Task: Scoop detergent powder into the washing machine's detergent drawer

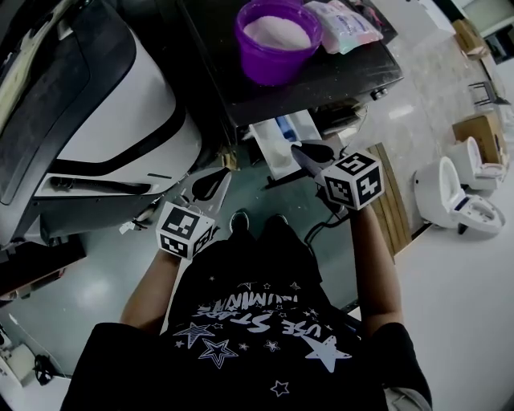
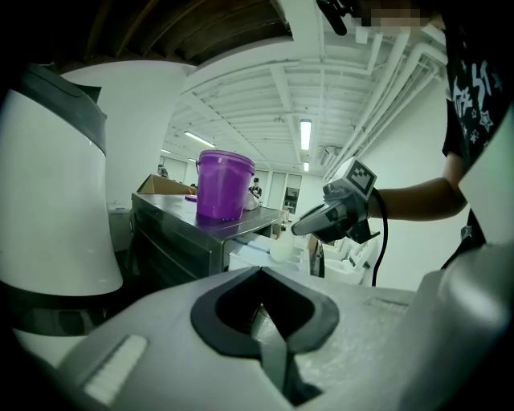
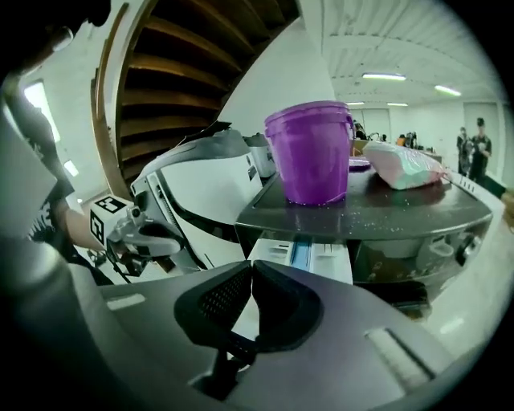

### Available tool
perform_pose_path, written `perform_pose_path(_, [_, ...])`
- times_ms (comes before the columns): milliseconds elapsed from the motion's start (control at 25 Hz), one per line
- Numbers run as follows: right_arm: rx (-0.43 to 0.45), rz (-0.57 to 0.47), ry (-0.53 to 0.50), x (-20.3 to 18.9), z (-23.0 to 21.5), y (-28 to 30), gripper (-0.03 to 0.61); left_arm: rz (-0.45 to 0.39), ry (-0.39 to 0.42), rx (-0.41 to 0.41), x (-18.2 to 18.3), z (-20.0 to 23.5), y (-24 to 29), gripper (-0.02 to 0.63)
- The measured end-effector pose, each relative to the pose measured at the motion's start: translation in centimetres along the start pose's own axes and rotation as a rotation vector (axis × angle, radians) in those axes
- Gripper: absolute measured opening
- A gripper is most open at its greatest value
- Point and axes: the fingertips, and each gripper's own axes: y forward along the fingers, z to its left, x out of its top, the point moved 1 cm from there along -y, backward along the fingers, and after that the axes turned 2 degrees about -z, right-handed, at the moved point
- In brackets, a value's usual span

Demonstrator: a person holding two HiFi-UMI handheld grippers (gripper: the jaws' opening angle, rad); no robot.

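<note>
Atop machine (image 1: 341, 76), purple tub (image 1: 277, 44), bag (image 1: 347, 24), left hand-held gripper (image 1: 217, 180) and right hand-held gripper (image 1: 307, 151) closed

The person's black T-shirt (image 1: 257, 321) carries white print, upside down in the head view. "USE" reads plainly; the other words do not. Print on the pink packet (image 1: 344, 22) is too small to read.

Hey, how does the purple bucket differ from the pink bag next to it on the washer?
The purple bucket stands upright; the pink bag lies flat. The bucket is open, with white powder showing inside; the bag looks soft, and whether it has been opened I cannot tell. Both sit side by side on the washer's dark top.
</note>
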Motion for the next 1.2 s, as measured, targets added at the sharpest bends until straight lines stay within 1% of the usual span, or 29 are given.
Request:
perform_pose_path(200, [-0.035,0.029,-0.189,-0.2,0.8,0.2,0.034,-0.001,-0.015,0.02,-0.2,0.2,0.0,0.0])
perform_pose_path(400, [-0.05,0.044,-0.316,-0.7,1.3,0.4,0.034,0.0,-0.015,0.04,-0.3,-0.1,0.1,0.0])
perform_pose_path(520, [-0.061,0.026,-0.4,-0.4,1.8,0.4,0.034,-0.003,-0.02,0.069,-0.1,-0.4,-0.1,0.0])
perform_pose_path(640, [-0.065,0.03,-0.532,-0.4,2.6,0.3,0.034,0.0,-0.03,0.1,-0.1,-1.0,-0.7,0.0])
perform_pose_path(720, [-0.063,0.042,-0.602,-0.6,2.9,0.3,0.034,-0.001,-0.034,0.119,-0.2,-1.4,-1.2,0.0])
perform_pose_path(1200, [-0.072,0.042,-0.859,-1.1,3.7,-0.4,0.034,-0.012,-0.047,0.25,-0.2,-3.3,-4.1,0.0])
